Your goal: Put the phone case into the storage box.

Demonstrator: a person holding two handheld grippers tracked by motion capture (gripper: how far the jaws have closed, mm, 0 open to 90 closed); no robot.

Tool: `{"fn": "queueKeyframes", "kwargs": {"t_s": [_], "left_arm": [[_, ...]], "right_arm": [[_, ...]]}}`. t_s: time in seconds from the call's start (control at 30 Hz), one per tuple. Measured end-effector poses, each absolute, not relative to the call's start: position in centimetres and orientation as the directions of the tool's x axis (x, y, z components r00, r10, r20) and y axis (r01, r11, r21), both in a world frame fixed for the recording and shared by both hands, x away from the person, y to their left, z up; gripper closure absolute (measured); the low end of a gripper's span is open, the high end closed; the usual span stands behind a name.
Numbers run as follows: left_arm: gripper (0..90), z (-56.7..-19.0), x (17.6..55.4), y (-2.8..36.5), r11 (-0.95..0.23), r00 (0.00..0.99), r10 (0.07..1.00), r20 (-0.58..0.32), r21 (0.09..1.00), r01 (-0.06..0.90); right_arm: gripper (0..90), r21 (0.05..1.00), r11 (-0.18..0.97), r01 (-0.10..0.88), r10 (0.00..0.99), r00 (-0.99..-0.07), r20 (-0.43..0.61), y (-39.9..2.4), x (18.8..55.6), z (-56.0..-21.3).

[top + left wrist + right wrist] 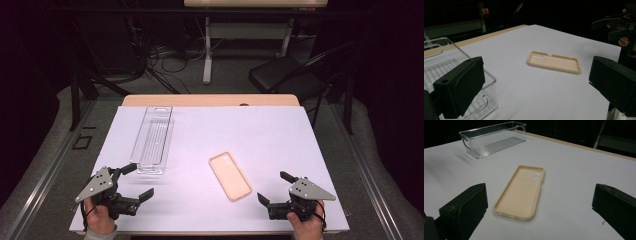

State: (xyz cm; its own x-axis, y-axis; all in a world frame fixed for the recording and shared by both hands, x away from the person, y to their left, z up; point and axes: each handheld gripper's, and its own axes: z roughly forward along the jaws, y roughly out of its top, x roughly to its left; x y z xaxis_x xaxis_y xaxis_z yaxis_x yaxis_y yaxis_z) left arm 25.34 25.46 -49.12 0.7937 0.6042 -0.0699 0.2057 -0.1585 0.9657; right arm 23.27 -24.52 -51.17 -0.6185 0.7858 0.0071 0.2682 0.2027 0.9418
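Both sets of tongs are sitting low at the near edge of the surface (280, 125), each one spread wide with nothing in it. The left tongs (134, 181) are just beside the near end of the clear bin (152, 139); the right tongs (275, 187) are over on the other side, pointed in toward the phone case (229, 176).

The case lies flat, open side up, between the two, a bit nearer the right. From the right gripper view it's right there between the jaws' line of sight (520, 192), camera holes at the far end. So my guess is the right one goes for it, and the bin is probably where it ends up.

Tip for the grab: it's thin and floppy-looking, so I'd come in low and pinch across the short width, one jaw on each long wall, roughly mid-length. Grabbing a corner would likely let it twist or droop. Keep the jaws level with the surface so the lower edge doesn't skid it away.

Farther back, the bin runs lengthwise away from the person, well apart from the case, with nothing in it.
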Motion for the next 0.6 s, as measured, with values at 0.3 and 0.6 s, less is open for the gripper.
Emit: {"fn": "queueKeyframes", "kwargs": {"t_s": [0.3,0.6], "left_arm": [[0.4,-49.39,25.54,25.31,-0.162,0.792,0.605,-0.086,0.960,0.229],[0.4,-49.66,25.66,25.31,-0.174,0.782,0.614,-0.109,0.948,0.268]], "right_arm": [[0.0,0.926,0.205,0.316,0.785,-0.619,0.037,-24.58,23.49,-51.38],[0.1,0.924,0.188,0.334,0.799,-0.598,0.053,-24.84,24.19,-51.39]]}}
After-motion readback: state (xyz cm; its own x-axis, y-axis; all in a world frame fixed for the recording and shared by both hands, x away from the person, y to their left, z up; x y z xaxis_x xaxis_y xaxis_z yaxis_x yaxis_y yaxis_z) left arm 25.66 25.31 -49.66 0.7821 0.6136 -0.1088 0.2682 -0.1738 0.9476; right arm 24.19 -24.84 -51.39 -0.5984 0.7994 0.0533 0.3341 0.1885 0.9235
